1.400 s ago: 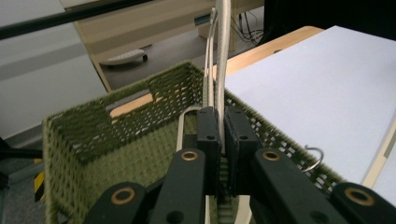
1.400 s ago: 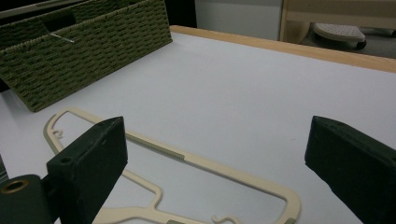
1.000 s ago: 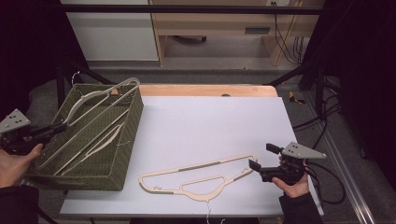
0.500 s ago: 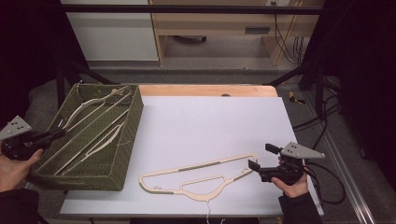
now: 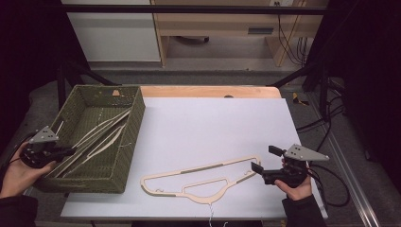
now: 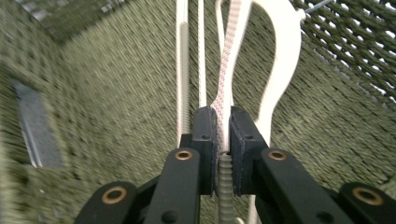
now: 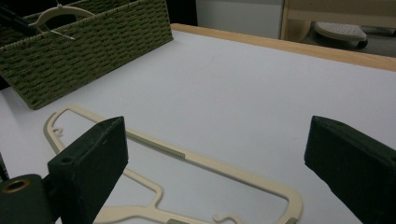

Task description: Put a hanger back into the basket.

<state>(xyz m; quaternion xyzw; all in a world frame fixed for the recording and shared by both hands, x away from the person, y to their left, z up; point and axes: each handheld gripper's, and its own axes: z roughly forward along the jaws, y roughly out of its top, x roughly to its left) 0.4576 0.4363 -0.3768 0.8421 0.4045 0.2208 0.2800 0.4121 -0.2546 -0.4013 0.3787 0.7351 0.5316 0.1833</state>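
Left hand (image 5: 19, 172) sits at the bottom left, palm up, forearm coming in from the bottom edge, holding the left hand-held gripper (image 5: 64, 152) pointed to the right. Its jaws are clamped tight on a thin white hanger (image 6: 226, 93). Right hand (image 5: 294, 185) is low on the right, and the right hand-held gripper (image 5: 264, 158) points left with its jaws spread wide, gripping nothing.

We think this is a lab or work room; we see a white table (image 5: 213, 127) in a black metal frame (image 5: 189, 9); loose cables (image 5: 283, 38) hang by a wooden desk (image 5: 222, 28) behind.
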